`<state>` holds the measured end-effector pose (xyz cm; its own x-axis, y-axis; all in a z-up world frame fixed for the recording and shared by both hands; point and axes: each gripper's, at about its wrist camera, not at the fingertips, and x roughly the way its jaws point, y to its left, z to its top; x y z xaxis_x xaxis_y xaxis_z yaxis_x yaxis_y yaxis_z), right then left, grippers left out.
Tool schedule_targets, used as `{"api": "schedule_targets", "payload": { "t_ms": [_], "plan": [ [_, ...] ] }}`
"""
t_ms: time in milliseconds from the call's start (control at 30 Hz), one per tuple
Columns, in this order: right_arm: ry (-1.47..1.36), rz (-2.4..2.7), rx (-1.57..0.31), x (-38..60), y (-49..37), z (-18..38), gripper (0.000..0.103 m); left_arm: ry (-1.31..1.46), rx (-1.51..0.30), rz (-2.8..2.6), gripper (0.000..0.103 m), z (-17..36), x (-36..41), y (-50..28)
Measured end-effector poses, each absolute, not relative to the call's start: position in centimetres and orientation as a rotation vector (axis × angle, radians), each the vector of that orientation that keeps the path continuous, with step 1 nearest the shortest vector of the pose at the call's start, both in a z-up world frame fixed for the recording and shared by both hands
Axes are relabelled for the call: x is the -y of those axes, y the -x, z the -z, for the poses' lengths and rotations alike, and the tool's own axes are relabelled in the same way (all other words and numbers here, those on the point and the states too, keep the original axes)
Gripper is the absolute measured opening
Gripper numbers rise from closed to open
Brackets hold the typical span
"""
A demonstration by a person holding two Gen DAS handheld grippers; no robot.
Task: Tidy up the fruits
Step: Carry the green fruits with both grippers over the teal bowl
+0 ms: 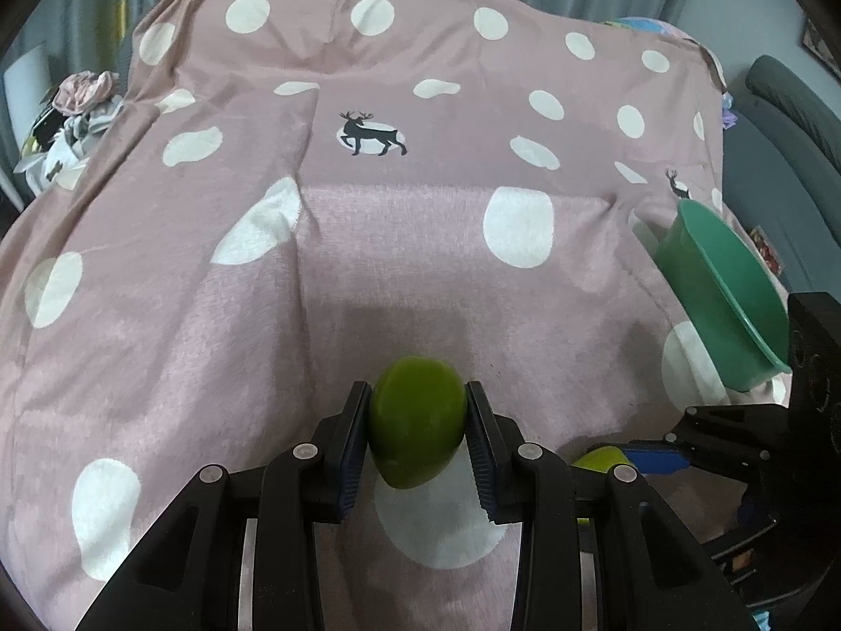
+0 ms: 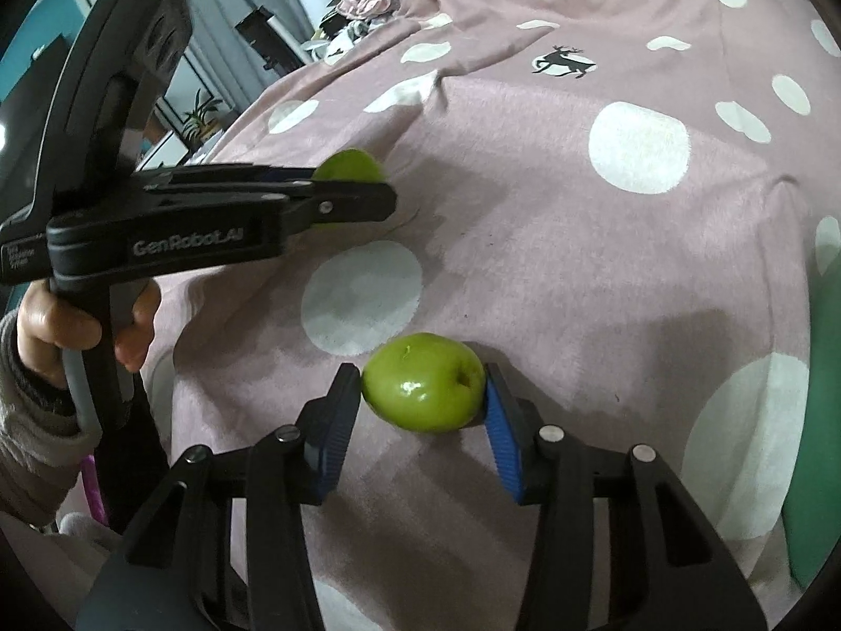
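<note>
Left wrist view: the left gripper [image 1: 418,423] is clamped on a green fruit [image 1: 415,420] above the spotted pink cloth [image 1: 368,242], the green bowl [image 1: 736,284] far right; a slack squeeze could drop the rounded fruit short of it. Right wrist view: the right gripper [image 2: 423,386] brackets a green apple [image 2: 423,382] on the cloth, pads at its sides; a glancing squeeze might roll it away.

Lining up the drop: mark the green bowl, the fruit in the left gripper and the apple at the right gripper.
Green bowl [image 1: 720,284]: left wrist view, outer wall.
Green fruit [image 1: 416,423]: left wrist view, middle, between left gripper's pads.
Green apple [image 2: 423,384]: right wrist view, glossy front.
</note>
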<state>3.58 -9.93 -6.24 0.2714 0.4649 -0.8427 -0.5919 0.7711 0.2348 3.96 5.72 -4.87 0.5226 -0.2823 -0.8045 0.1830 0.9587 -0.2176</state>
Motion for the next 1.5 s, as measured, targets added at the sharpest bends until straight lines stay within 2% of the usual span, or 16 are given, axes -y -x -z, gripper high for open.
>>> {"api": "schedule_targets", "payload": {
  "t_ms": [1500],
  "plan": [
    [-0.069, -0.574, -0.864, 17.9, -0.7, -1.2, 0.047, 0.008, -0.863, 0.394, 0.036, -0.9, 0.4, -0.6]
  ]
}}
